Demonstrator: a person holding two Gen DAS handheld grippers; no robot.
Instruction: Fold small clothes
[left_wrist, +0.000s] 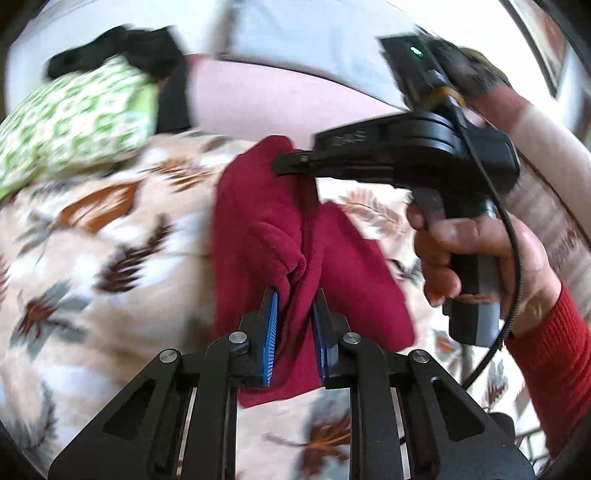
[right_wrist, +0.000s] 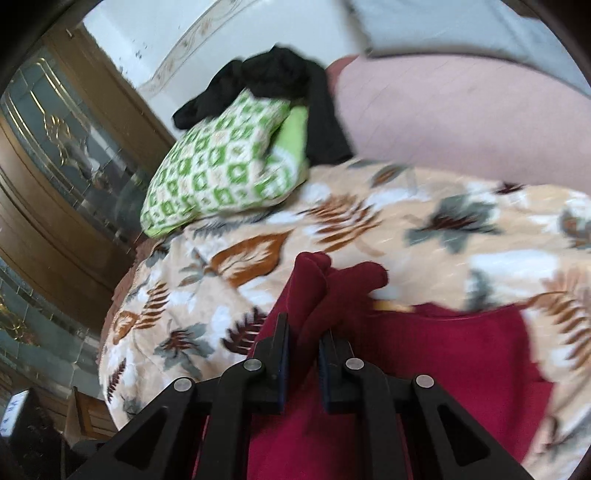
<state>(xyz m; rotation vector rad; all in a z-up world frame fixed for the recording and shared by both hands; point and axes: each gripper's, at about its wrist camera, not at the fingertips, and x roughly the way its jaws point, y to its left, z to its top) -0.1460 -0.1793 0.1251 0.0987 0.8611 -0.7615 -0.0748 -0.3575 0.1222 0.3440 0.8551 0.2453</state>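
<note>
Maroon cloth hangs above the leaf-patterned blanket, pinched at two spots: the left gripper is clamped on a bunched edge, and the right gripper is likewise closed on fabric. Holding two points apart probably lets the garment spread before a fold. A green pillow lies well behind.

Garment on blanket — pillow behind
</note>
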